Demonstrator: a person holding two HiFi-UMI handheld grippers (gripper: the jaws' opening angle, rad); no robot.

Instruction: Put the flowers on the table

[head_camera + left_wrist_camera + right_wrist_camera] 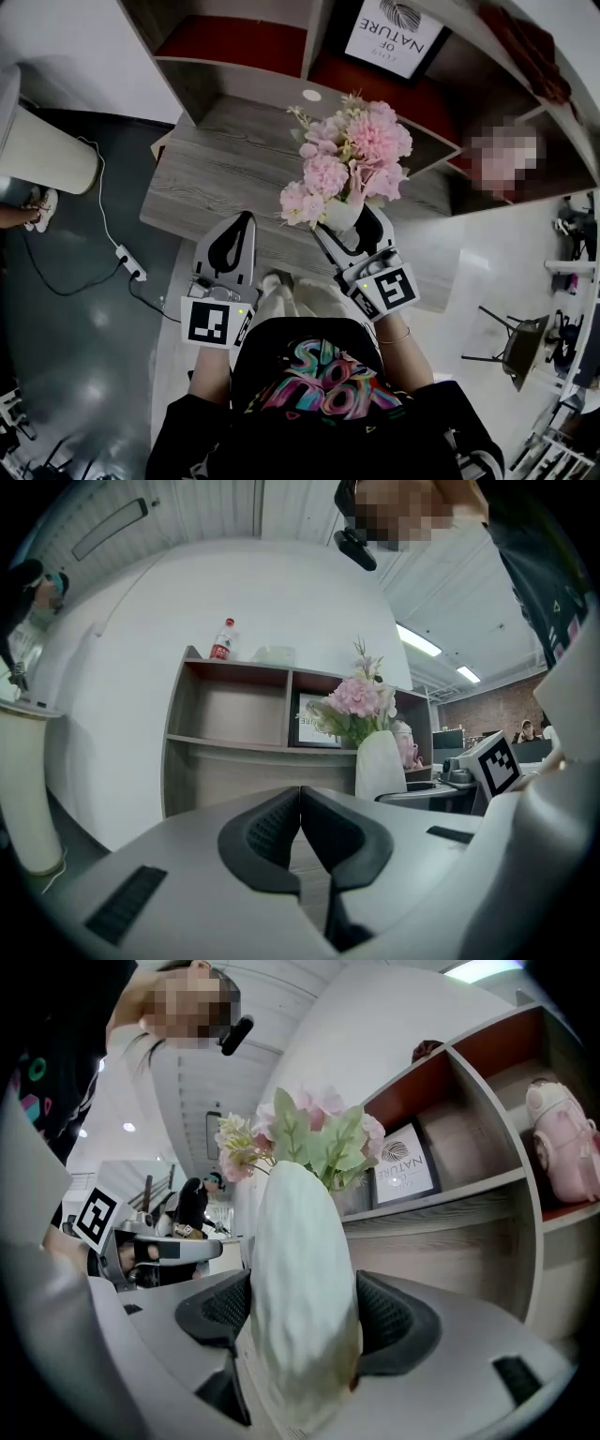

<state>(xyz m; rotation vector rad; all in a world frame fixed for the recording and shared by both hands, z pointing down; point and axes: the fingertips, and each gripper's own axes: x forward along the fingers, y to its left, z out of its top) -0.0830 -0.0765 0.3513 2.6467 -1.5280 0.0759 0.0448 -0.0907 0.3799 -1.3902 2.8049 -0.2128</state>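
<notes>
One vase [298,1279] of flowers [349,157] pinched in right gripper [351,223], mid-carry over table [211,183] near edge; left gripper [238,232] closed, empty. Next: lower, let go.

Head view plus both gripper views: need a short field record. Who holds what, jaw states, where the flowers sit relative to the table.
right gripper: shut on the white vase, gripped from two sides
left gripper: shut, nothing between the jaws
flowers: pink bunch, upright in the vase
position: over the near part of the grey wooden table; whether the vase touches the top cannot be told
behind: shelf unit with a framed print and a pink toy
</notes>
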